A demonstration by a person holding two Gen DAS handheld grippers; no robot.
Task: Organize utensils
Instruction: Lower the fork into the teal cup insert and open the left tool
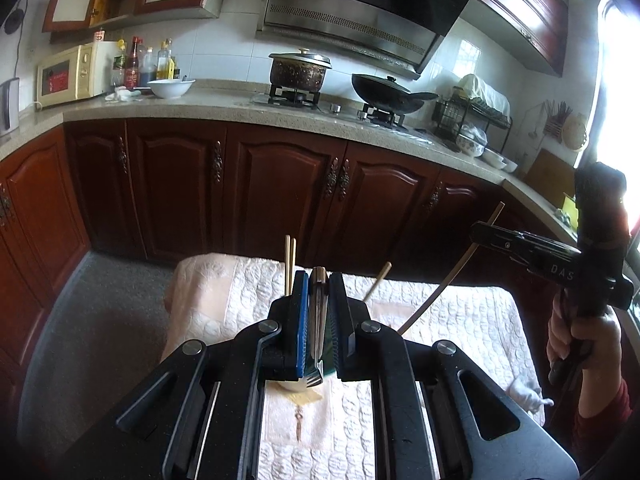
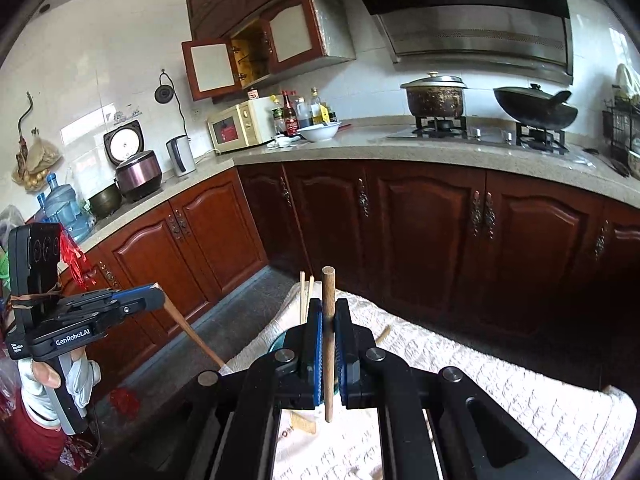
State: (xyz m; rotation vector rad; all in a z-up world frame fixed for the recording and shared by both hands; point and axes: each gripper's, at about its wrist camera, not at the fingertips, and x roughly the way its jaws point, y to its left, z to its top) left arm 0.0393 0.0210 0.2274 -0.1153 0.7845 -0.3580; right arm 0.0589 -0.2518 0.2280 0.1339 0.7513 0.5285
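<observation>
My left gripper (image 1: 319, 292) is shut on a fork (image 1: 318, 320) with a wooden handle; its tines point down over a cup (image 1: 296, 385) largely hidden under the jaws. It also shows in the right wrist view (image 2: 158, 294). My right gripper (image 2: 329, 316) is shut on a brown chopstick (image 2: 329, 340), held upright above the cloth-covered table (image 2: 480, 380). It also shows in the left wrist view (image 1: 480, 229) holding the chopstick (image 1: 440, 284). A pair of chopsticks (image 1: 289, 264) stands up behind the left jaws, and also behind the right jaws (image 2: 306, 298). Another stick (image 1: 378, 281) leans to the right.
Dark red cabinets (image 1: 280, 184) run under a stone counter (image 1: 224, 106) behind the table. On the counter stand a microwave (image 1: 72, 74), a white bowl (image 1: 171, 88), a pot (image 1: 299, 70), a wok (image 1: 388, 94) and a dish rack (image 1: 472, 120).
</observation>
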